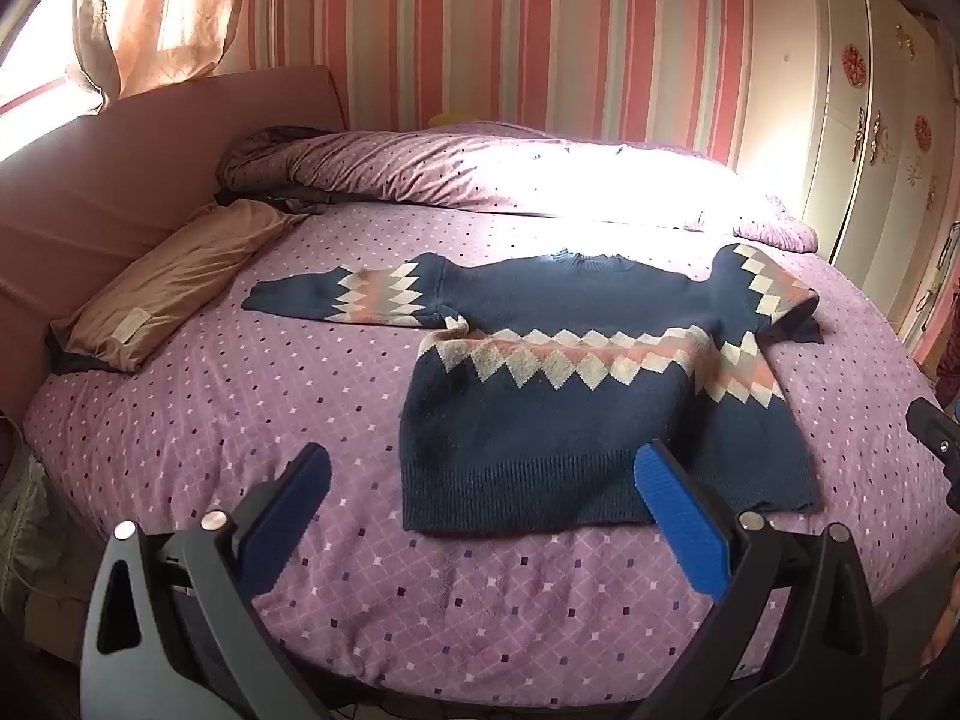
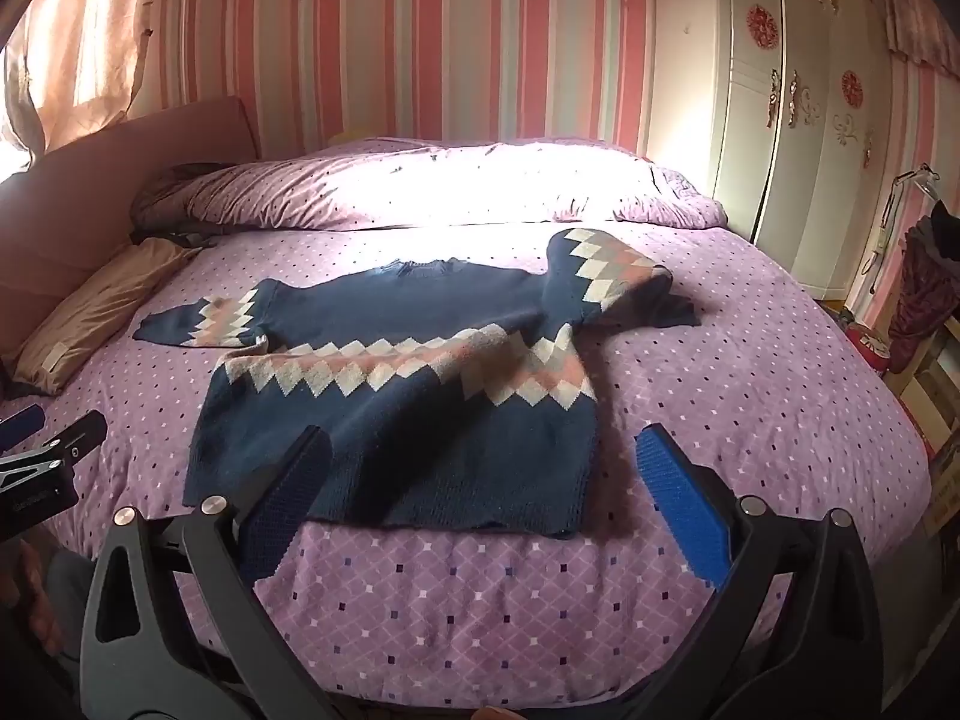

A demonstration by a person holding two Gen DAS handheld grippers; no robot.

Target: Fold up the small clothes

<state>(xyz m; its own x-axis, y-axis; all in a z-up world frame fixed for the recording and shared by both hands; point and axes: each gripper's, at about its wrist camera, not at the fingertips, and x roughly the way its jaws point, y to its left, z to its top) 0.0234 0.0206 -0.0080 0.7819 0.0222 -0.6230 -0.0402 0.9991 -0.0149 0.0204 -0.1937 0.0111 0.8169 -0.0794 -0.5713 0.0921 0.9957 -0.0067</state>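
Observation:
A navy knit sweater (image 1: 564, 414) with a pink and cream diamond band lies flat on the purple dotted bed, hem toward me; it also shows in the right wrist view (image 2: 420, 420). Its left sleeve (image 1: 348, 294) is spread out flat. Its right sleeve (image 1: 768, 294) is bent back on itself. My left gripper (image 1: 480, 516) is open and empty, just before the hem's left part. My right gripper (image 2: 480, 510) is open and empty, above the hem's right part. The right gripper's tip (image 1: 930, 438) shows at the left view's right edge.
The purple bedspread (image 1: 240, 420) covers the bed. A tan pillow (image 1: 174, 282) lies at the left by the pink headboard (image 1: 120, 180). A rolled purple duvet (image 1: 480, 168) lies at the back. A white wardrobe (image 2: 798, 120) stands at the right, with clutter (image 2: 918, 312) beside the bed.

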